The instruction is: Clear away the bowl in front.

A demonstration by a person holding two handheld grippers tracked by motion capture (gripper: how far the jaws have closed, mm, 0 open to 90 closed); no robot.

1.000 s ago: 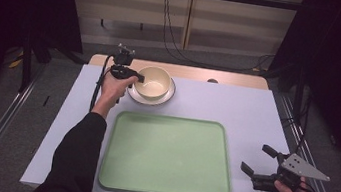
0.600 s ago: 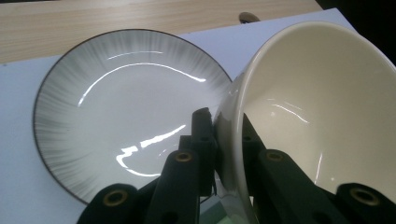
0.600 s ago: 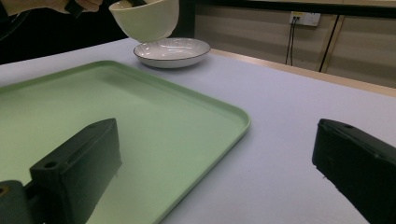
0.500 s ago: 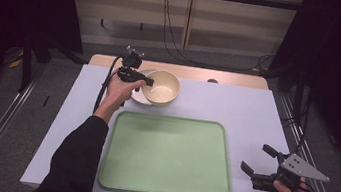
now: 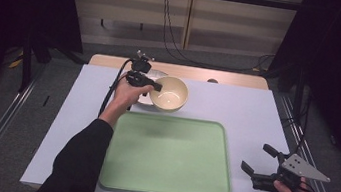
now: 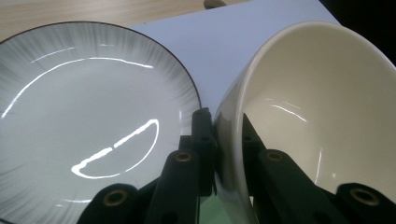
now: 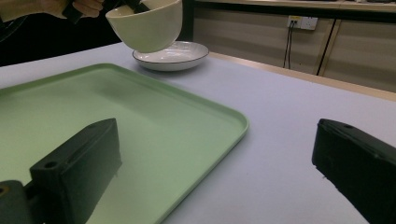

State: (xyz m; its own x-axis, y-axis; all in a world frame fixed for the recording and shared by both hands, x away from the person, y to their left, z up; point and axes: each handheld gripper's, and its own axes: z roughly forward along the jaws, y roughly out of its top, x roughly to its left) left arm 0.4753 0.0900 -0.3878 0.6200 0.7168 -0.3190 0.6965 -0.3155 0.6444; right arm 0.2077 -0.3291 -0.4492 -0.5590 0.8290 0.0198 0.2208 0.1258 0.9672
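The left gripper (image 5: 155, 86) is clamped on the rim of a cream bowl (image 5: 170, 93), one jaw inside the wall and one outside, as the left gripper view shows plainly. The bowl (image 7: 145, 24) hangs clear of the table (image 5: 252, 112), tilted a little, just above the near edge of a white plate (image 7: 172, 54) with a thin dark rim that sits at the far side of the table; from above it looks as though bowl and plate no longer touch, though the angle makes that hard to be sure of. A pale green tray (image 5: 168, 156) lies on the table nearer the person, beside the plate and apart from it. The right gripper (image 5: 261, 164) rests low at the near right corner of the table, off the tray's right edge, its jaws wide apart and holding nothing.
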